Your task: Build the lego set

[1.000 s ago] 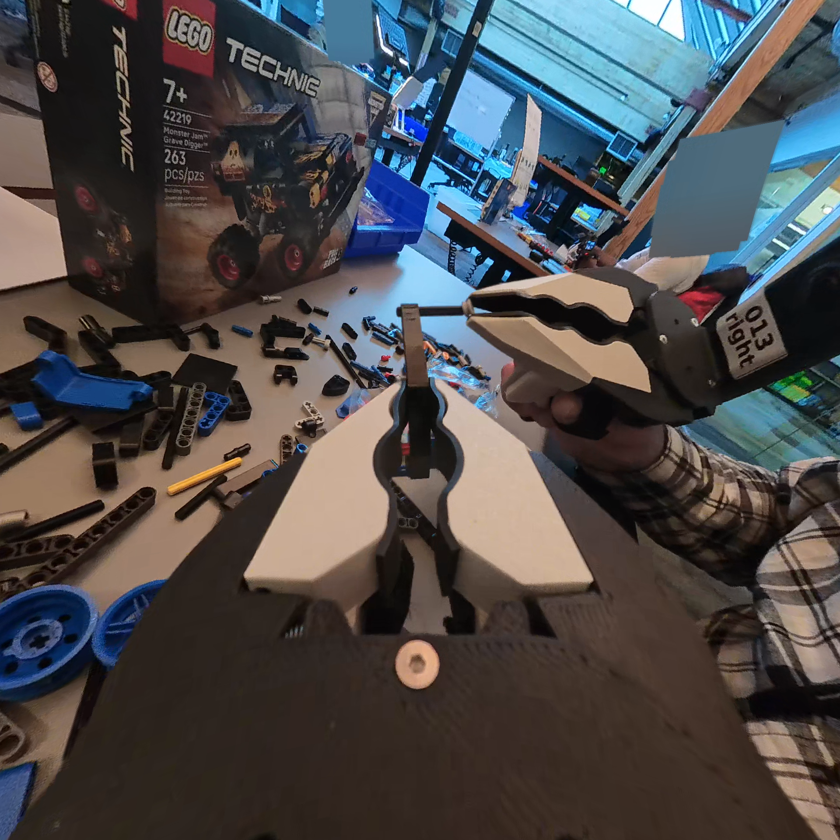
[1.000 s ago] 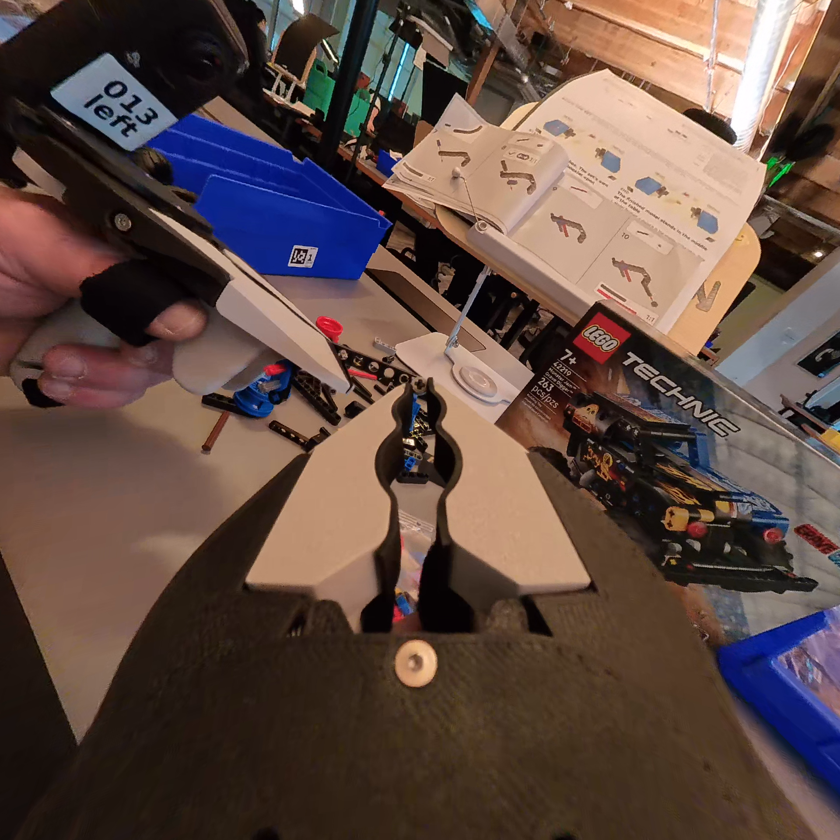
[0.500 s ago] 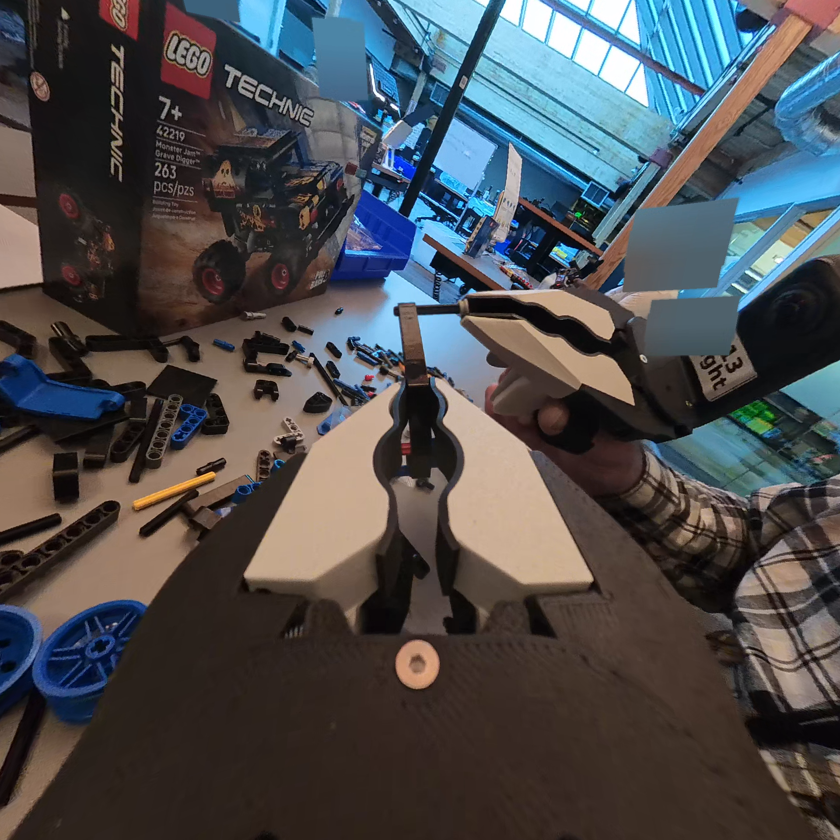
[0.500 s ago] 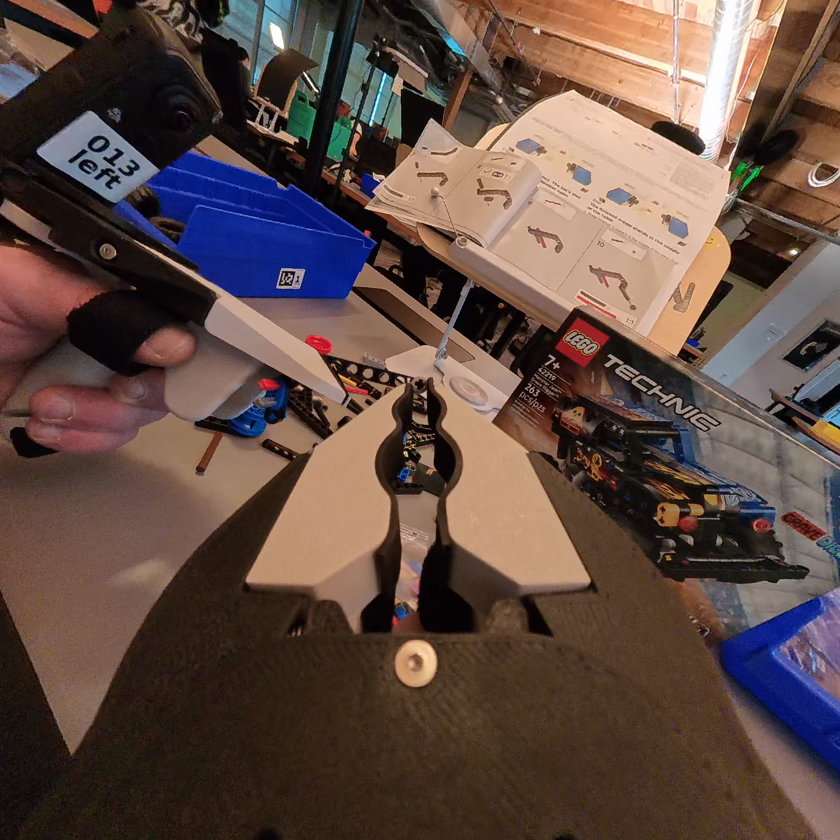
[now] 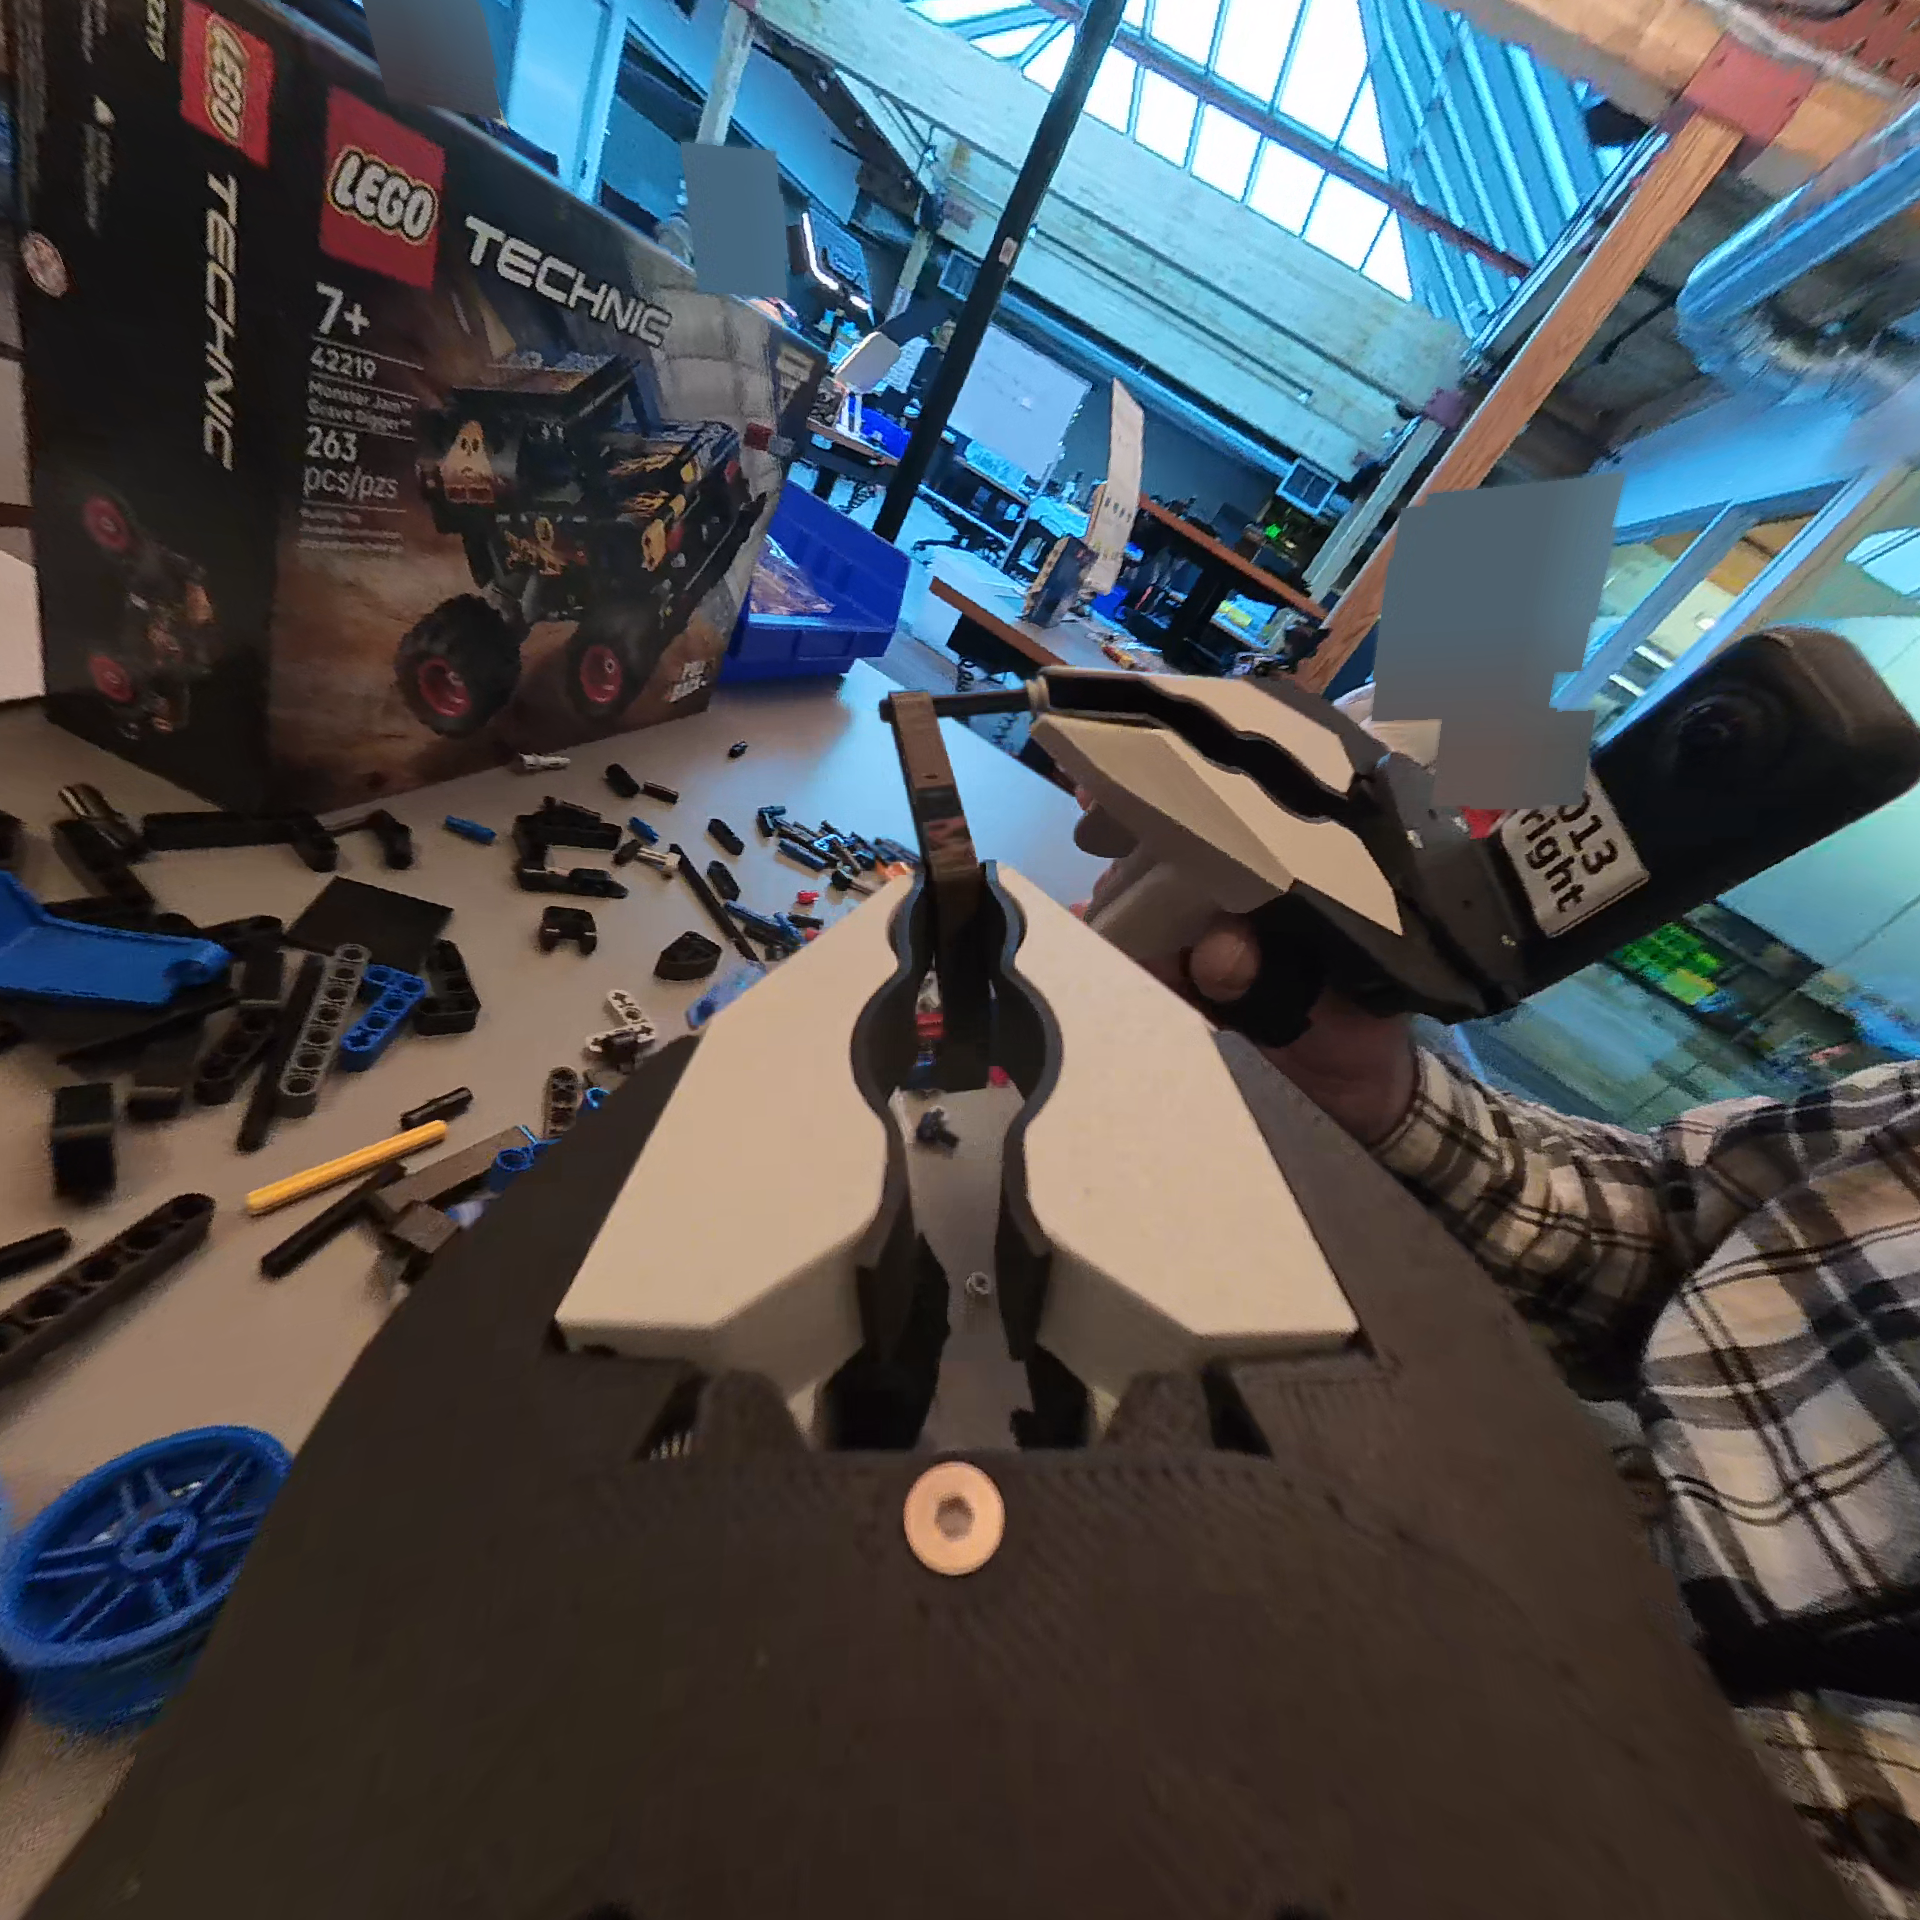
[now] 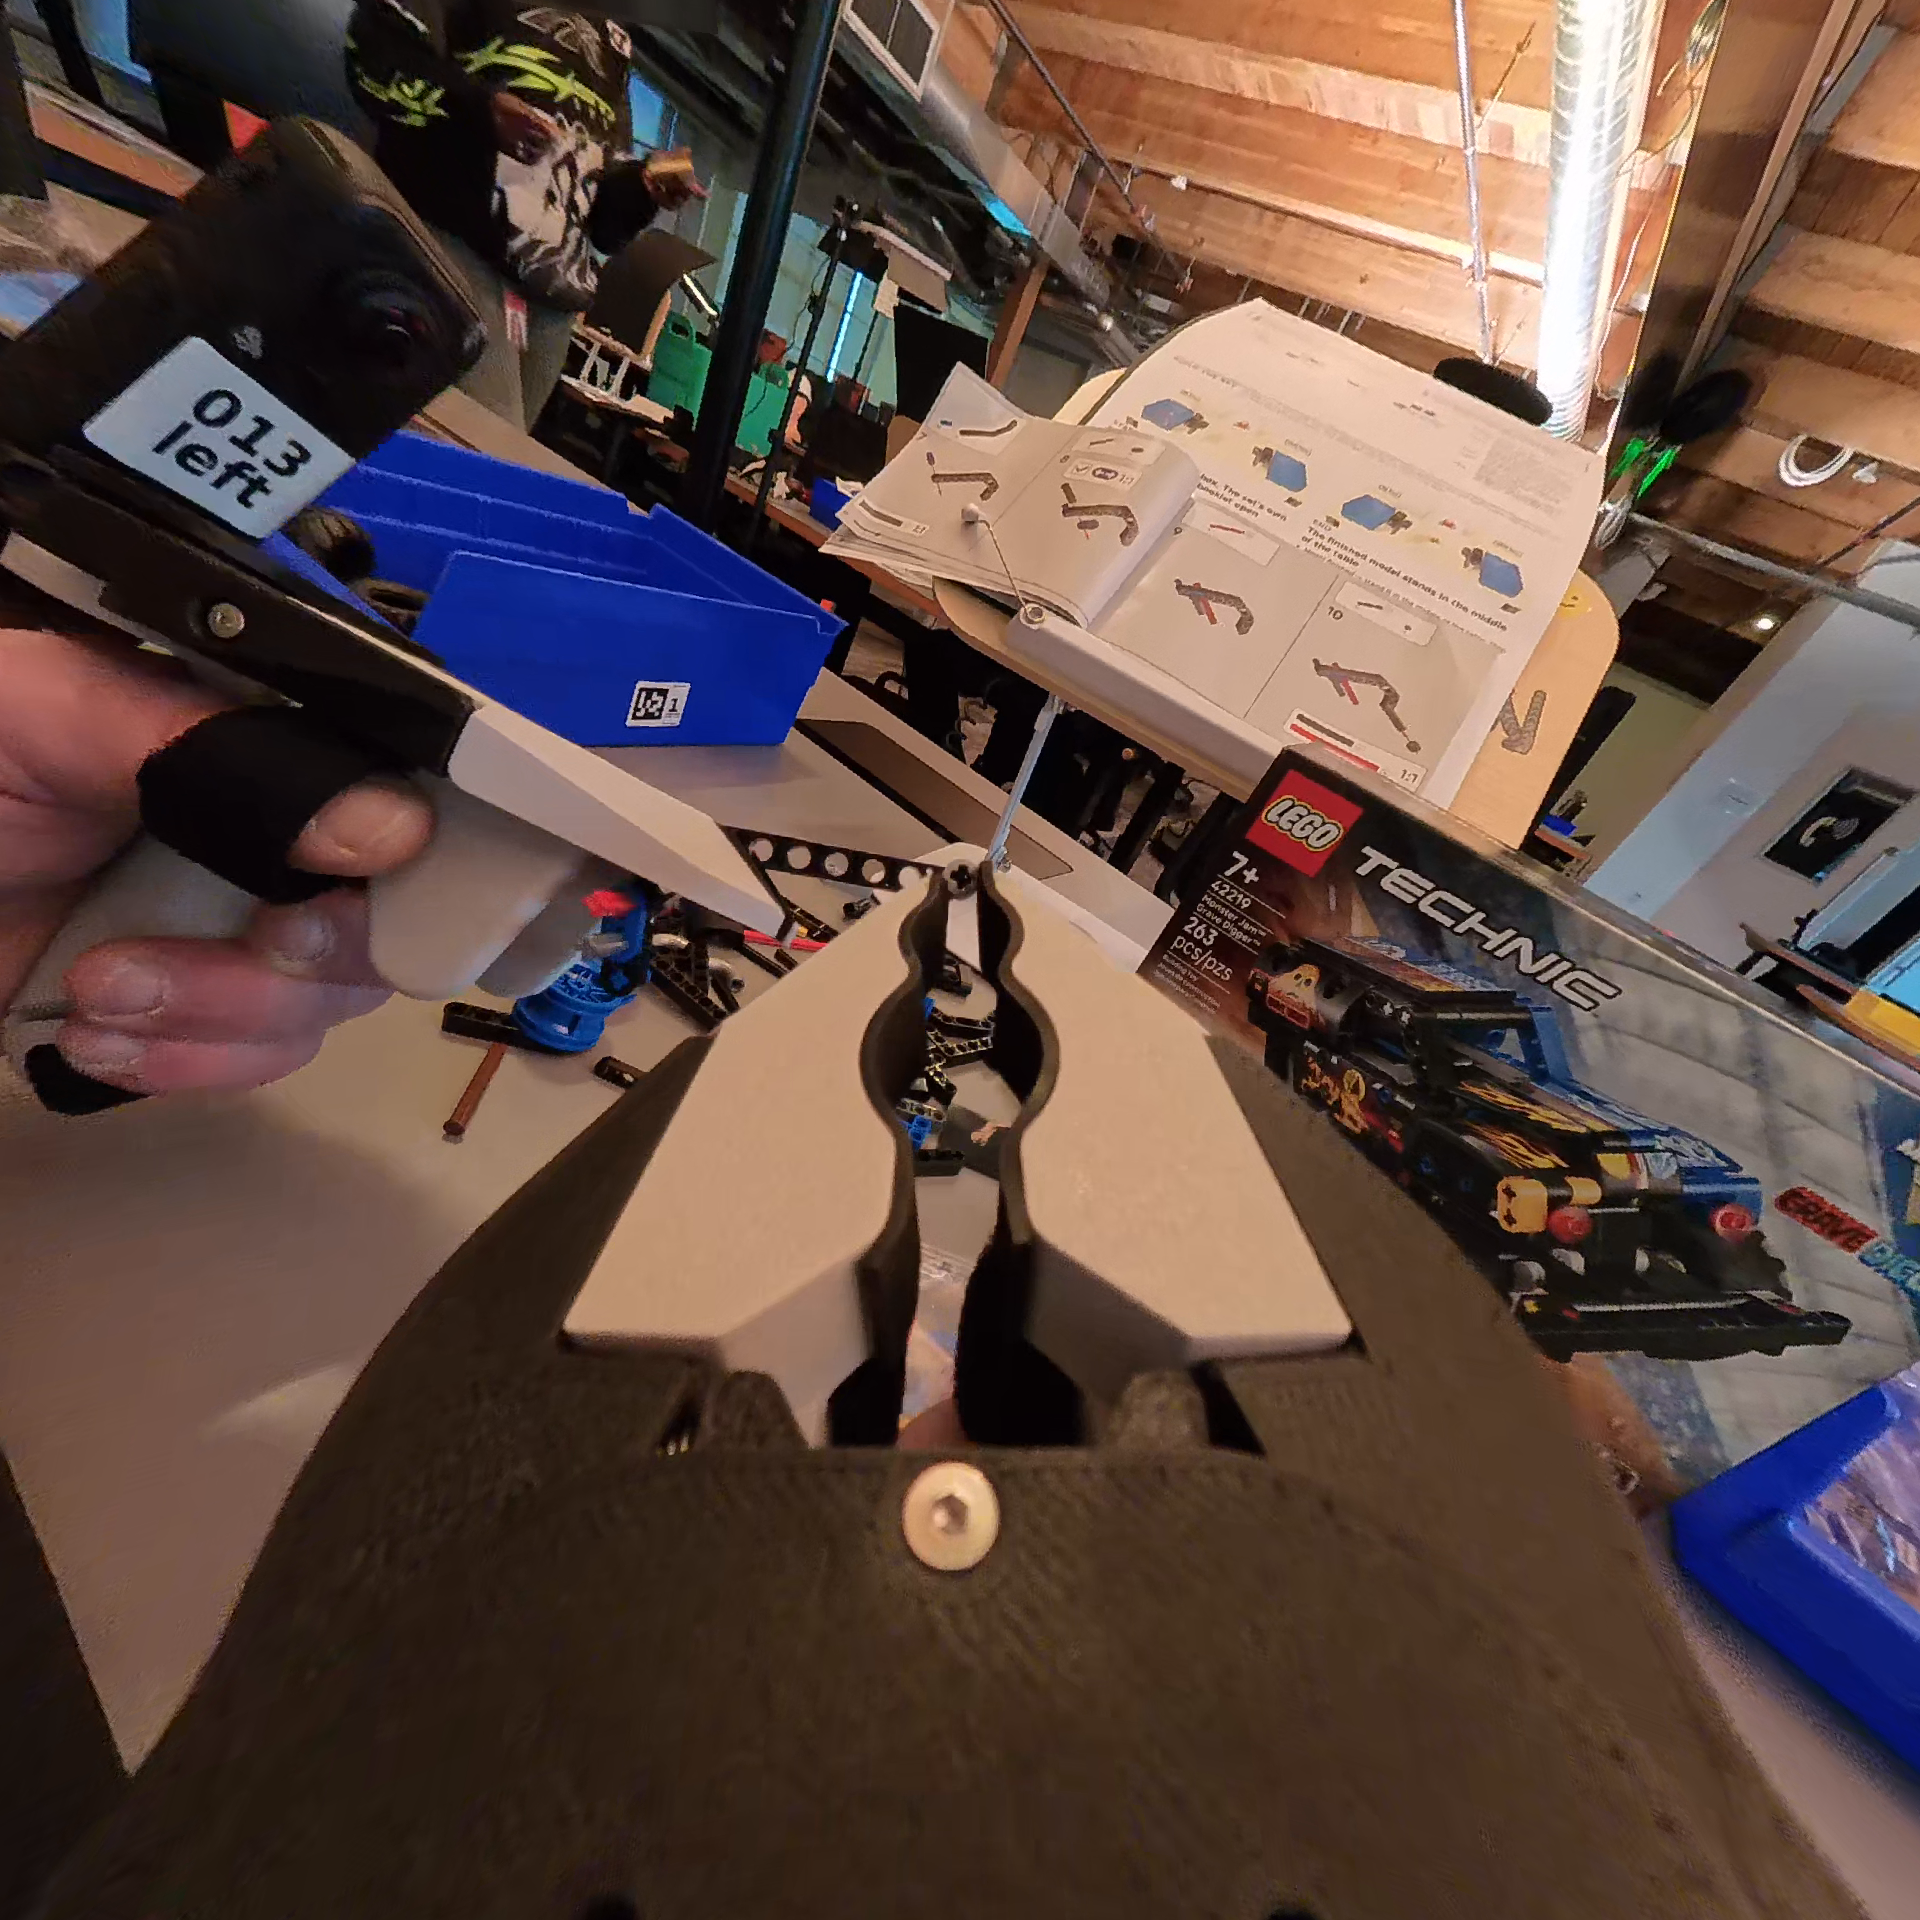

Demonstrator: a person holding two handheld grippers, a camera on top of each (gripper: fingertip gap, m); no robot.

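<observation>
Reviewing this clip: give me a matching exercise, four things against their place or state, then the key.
Things:
1. Long black lego beam
2. Thin black axle
3. Yellow rod
4. Blue spoked wheel

States:
A. Flat on the grey table among loose parts
B. Upright, clamped in the left gripper
C. At the lower left edge of the left wrist view
D. Horizontal, pinched by the right gripper, meeting the beam's top end

Pairs: 1-B, 2-D, 3-A, 4-C

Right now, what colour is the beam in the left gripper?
Black. The beam shows best in the left wrist view, standing up from the left gripper.
</observation>
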